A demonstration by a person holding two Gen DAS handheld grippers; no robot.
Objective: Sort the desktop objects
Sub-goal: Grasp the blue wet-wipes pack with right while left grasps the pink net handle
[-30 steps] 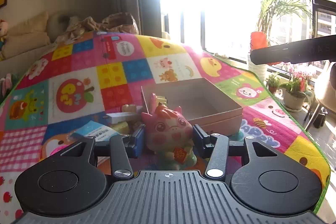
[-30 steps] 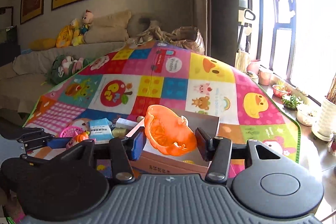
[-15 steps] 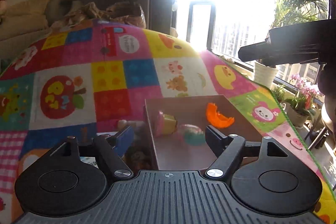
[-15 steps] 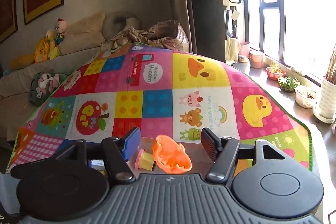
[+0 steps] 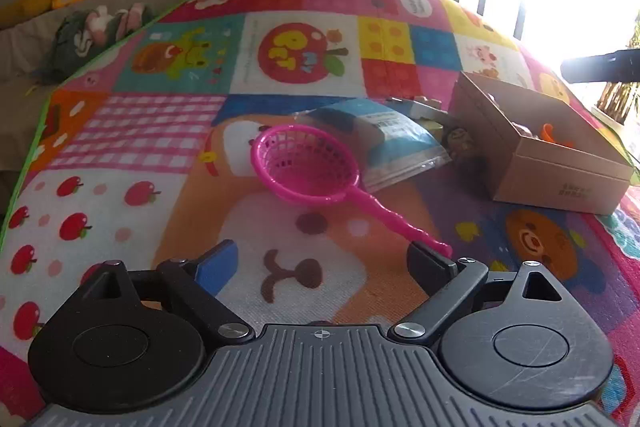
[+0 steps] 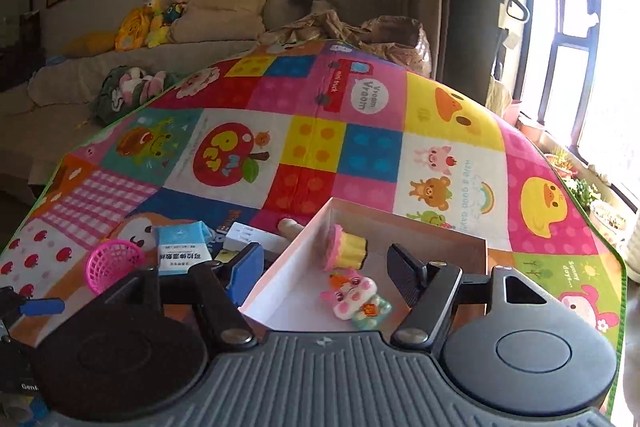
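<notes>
A cardboard box (image 5: 552, 163) sits on the patterned mat; in the right wrist view (image 6: 288, 263) it holds a pink pig figurine (image 6: 356, 301) and a pink-and-yellow cupcake toy (image 6: 346, 253). An orange piece (image 5: 550, 137) shows inside it in the left wrist view. A pink toy strainer (image 5: 316, 167) lies on the mat, its handle tip by my left gripper's right finger. My left gripper (image 5: 324, 265) is open and empty, low over the mat. My right gripper (image 6: 326, 267) is open and empty above the box. The strainer (image 6: 114, 265) also shows at the left of the right wrist view.
A blue tissue pack (image 5: 392, 139) and small white boxes (image 6: 250, 237) lie between the strainer and the box. A small dark toy (image 5: 460, 143) lies against the box. A sofa with plush toys (image 6: 160, 15) stands behind; plants (image 6: 580, 187) line the window on the right.
The pig figurine and orange piece left the grippers and now lie in the box. My left gripper swung left and down to the strainer. My right gripper opened wider over the box.
</notes>
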